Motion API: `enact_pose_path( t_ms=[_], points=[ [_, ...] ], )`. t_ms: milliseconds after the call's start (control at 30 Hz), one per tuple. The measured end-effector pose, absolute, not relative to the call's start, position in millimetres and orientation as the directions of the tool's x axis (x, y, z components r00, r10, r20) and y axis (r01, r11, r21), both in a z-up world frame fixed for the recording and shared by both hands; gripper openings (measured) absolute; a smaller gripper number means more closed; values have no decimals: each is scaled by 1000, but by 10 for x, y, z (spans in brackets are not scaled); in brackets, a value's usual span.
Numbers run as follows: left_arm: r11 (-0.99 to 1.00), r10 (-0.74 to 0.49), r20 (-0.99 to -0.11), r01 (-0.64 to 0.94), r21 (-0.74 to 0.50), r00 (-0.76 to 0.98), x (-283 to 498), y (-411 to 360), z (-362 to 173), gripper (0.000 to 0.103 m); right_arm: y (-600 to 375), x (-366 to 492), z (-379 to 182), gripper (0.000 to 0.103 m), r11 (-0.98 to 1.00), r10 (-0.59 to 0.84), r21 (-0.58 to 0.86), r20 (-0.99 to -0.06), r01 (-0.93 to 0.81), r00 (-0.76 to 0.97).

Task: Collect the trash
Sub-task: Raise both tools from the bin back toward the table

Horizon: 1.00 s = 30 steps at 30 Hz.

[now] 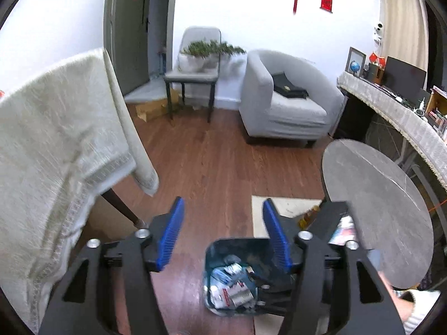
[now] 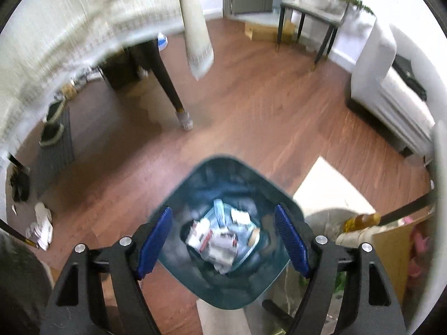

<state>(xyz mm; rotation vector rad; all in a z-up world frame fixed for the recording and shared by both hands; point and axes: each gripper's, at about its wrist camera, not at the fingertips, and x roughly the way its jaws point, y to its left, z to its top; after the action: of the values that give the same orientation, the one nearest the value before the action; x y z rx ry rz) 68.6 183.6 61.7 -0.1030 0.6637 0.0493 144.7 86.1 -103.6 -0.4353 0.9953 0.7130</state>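
A dark teal bin (image 2: 223, 178) stands on the wood floor, with white and red wrappers (image 2: 220, 237) and clear plastic piled inside. My right gripper (image 2: 223, 240) hangs over its mouth, open, with nothing between the blue pads. From the left wrist view the same bin (image 1: 215, 251) lies below and ahead, its trash (image 1: 232, 287) visible. My left gripper (image 1: 223, 234) is above it, open and empty. Part of the right gripper (image 1: 268, 293) shows dark inside the bin's right side there.
A table draped in a cream cloth (image 1: 56, 139) is at the left, its dark leg (image 2: 170, 89) on the floor. A round grey table (image 1: 377, 209) is at the right, a grey armchair (image 1: 282, 97) beyond. Crumpled white scraps (image 2: 42, 226) lie on the floor at left. A bottle (image 2: 363, 219) leans by a cardboard box.
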Motion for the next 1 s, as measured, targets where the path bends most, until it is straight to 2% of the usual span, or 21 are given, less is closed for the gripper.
enact_pose_path(
  t_ms=[200,233,333,567,767,867,1000],
  points=[
    [994,46,-568,-95,-56,822,618,1760,810,84,529,1368,-166,77,737,428,-31,-753,-676,501],
    [994,52,-557,-96,-50,829,600,1721,850,89,464,1348,-52,81,748,434,-32,-733,-663,524],
    [995,48,-530,-87,-48,846,486,1604,934,93,18,1269,369,94,807,446,-13,-642,-591,624],
    [992,56,-484,-105,-74,873,116,1378,1014,99,-924,1013,739,99,905,342,-38,-529,-425,776],
    [995,62,-520,-94,-37,852,-84,1089,883,100,-1533,747,732,99,938,258,-64,-525,-340,811],
    [994,56,-564,-96,-42,824,-129,1015,737,100,-1799,563,733,99,951,230,-60,-520,-303,822],
    [995,59,-618,-96,-27,784,-193,942,503,99,-2017,381,635,99,955,210,-56,-569,-293,795]
  ],
)
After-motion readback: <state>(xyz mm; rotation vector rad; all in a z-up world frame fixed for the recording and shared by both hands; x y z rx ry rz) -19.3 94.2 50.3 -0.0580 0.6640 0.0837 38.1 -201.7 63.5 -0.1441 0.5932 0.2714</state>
